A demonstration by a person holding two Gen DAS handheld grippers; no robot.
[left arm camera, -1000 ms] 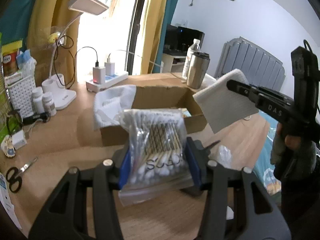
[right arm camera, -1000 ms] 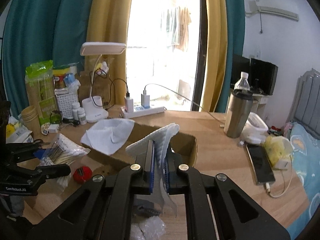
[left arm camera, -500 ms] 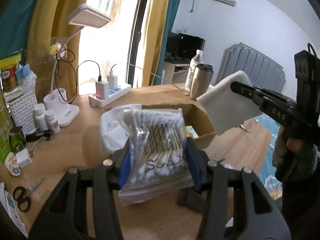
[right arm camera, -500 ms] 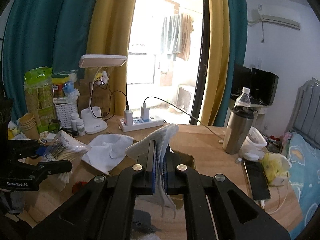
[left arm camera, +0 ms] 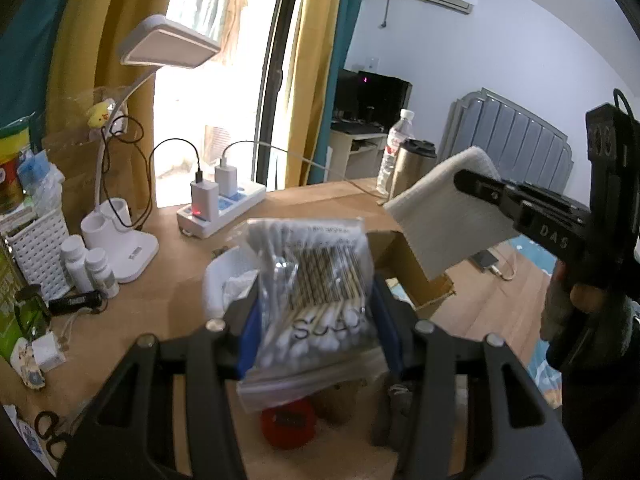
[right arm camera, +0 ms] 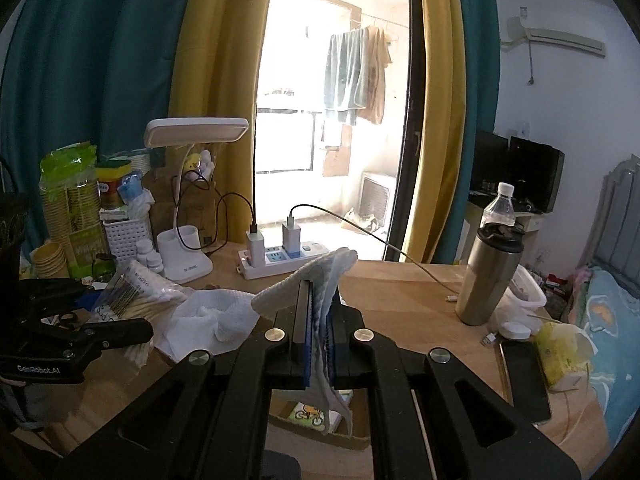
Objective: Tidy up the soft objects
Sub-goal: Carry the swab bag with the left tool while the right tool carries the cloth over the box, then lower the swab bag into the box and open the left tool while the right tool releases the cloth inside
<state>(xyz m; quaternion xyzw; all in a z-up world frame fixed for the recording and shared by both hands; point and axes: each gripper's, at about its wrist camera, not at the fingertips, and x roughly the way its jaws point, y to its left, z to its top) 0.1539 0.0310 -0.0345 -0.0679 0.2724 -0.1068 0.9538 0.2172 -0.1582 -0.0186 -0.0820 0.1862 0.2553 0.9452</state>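
My left gripper (left arm camera: 316, 320) is shut on a clear zip bag of cotton swabs (left arm camera: 316, 292) and holds it above the desk, left of an open cardboard box (left arm camera: 416, 264). The bag also shows in the right wrist view (right arm camera: 132, 300). My right gripper (right arm camera: 319, 328) is shut on a folded white cloth (right arm camera: 320, 276), raised over the box (right arm camera: 320, 420); the cloth also shows in the left wrist view (left arm camera: 444, 220). Another white cloth (right arm camera: 208, 324) lies draped at the box's left side.
A desk lamp (left arm camera: 132, 236), power strip with chargers (left arm camera: 224, 208), pill bottles (left arm camera: 94, 268) and a white basket (left arm camera: 36, 252) stand at the back left. A steel tumbler (right arm camera: 488, 276), water bottle (right arm camera: 500, 208) and phone (right arm camera: 524, 376) are on the right. A red item (left arm camera: 288, 420) and scissors (left arm camera: 48, 432) lie near me.
Both grippers have risen and tilted up with their loads. The box and desk now sit lower in both views. Grips are unchanged.
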